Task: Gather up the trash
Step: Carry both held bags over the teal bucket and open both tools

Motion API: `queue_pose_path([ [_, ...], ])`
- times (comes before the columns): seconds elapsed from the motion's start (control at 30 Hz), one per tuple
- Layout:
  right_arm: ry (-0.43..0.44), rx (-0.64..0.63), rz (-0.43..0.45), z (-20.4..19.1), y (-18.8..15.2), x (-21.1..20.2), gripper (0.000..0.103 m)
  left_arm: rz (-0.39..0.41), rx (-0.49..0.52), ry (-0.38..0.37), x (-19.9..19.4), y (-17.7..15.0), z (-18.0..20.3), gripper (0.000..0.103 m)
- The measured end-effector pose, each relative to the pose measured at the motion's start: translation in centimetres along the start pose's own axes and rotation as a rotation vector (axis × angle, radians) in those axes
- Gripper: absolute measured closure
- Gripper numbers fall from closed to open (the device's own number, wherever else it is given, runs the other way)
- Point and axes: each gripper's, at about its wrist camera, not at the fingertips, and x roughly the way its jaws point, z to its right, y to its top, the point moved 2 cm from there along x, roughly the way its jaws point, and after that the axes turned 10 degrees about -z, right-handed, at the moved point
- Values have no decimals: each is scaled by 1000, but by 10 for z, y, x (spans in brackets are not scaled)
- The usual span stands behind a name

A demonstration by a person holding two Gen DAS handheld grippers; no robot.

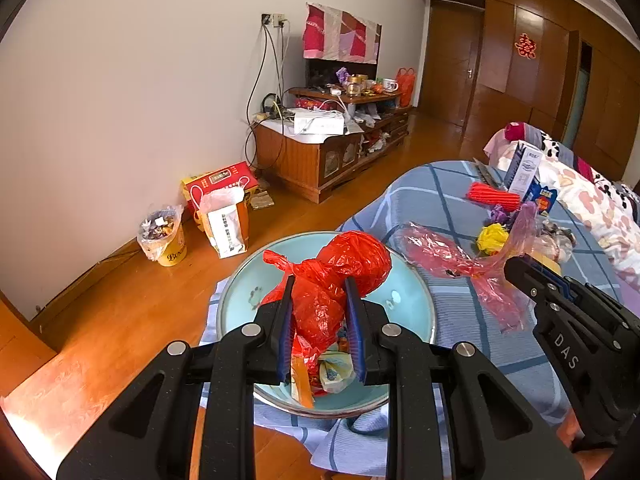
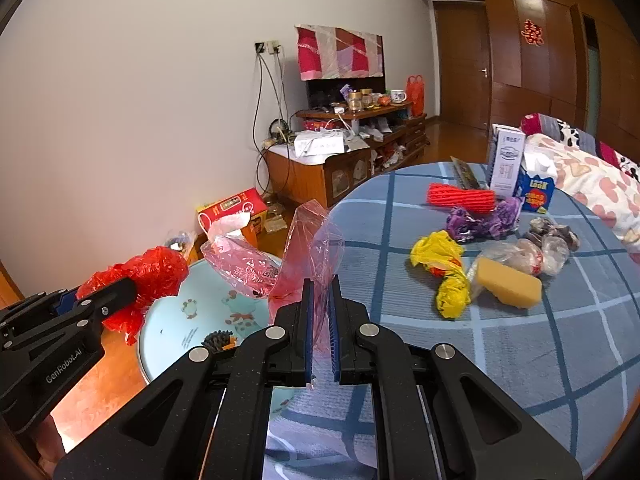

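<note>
Two bags are held, one per gripper, both over the pale blue basin (image 1: 416,304). The left gripper (image 1: 320,320) is clamped on a crumpled red bag (image 1: 340,272) above the basin's middle. The right gripper (image 2: 320,312) is pinched tight on a clear pink bag (image 2: 304,240) at the basin's right edge. Beyond the basin lie one yellow bag (image 2: 440,260), one purple bag (image 2: 480,220) and one yellow sponge (image 2: 508,284).
</note>
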Motion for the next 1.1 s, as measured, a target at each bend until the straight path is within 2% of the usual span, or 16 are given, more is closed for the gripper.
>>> queue_pose_path([
  [0.8,36,-60,-170,-20,-1,69,94,-116,-12,50,56,0,-6,79],
  [0.9,72,-64,-204,-20,-2,77,89,-128,-16,57,59,0,-7,78],
  [0.97,94,-56,-213,-20,-3,78,74,-137,-18,59,62,-1,-7,75],
  [1.0,105,-51,-214,-19,-3,78,71,-139,-18,60,62,-1,-8,75],
  [1.1,109,-41,-198,-16,-3,73,69,-137,-12,66,61,-2,-7,71],
])
